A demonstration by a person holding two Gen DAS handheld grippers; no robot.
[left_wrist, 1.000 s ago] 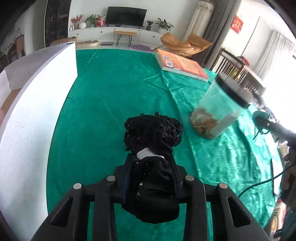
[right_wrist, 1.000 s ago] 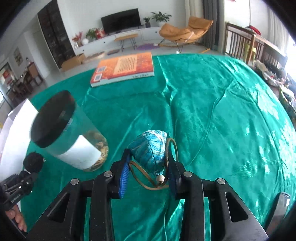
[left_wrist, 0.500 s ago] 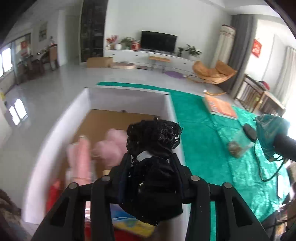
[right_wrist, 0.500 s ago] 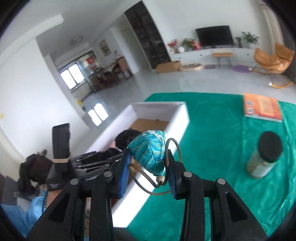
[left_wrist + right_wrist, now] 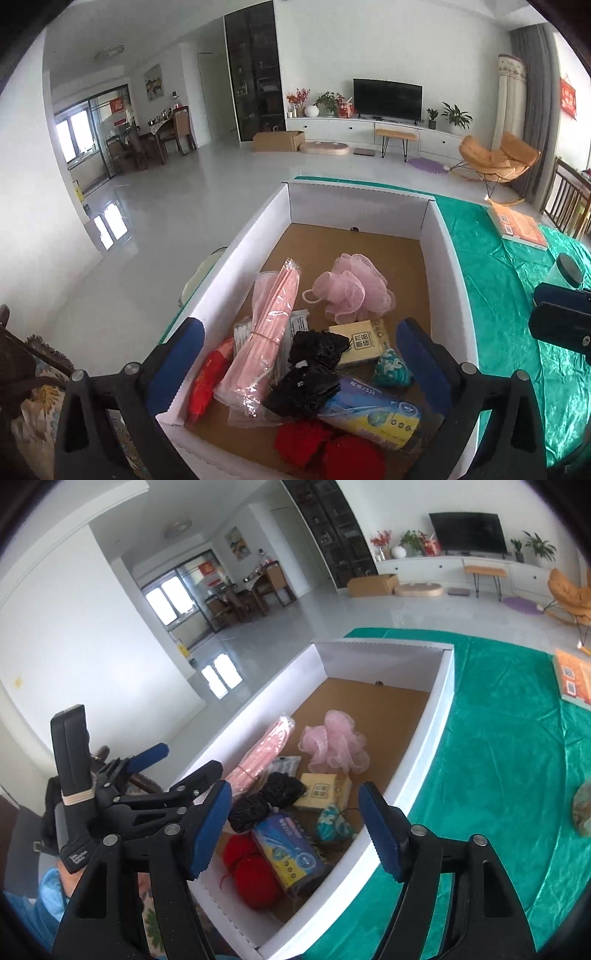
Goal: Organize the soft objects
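Both grippers hang over the near end of the white box [image 5: 448, 254], jaws wide and holding nothing — left gripper [image 5: 299, 354], right gripper [image 5: 295, 825]. Relative to the box: the black mesh bundle [image 5: 310, 373] lies inside, near its front wall, directly under the left gripper; the teal pouch [image 5: 391, 369] sits just right of it, by the right wall. Judgement: each item rests below its own gripper because it is a straight drop, no placing needed for soft goods. Around them inside are red yarn [image 5: 328, 448] at the front and a blue packet [image 5: 373, 411]; farther in, a pink wrapped bundle [image 5: 266, 332] and pink bath pouf [image 5: 354, 291]. The far half of the box floor is bare — room remains. Outside the box, to its right, green cloth [image 5: 498, 738].
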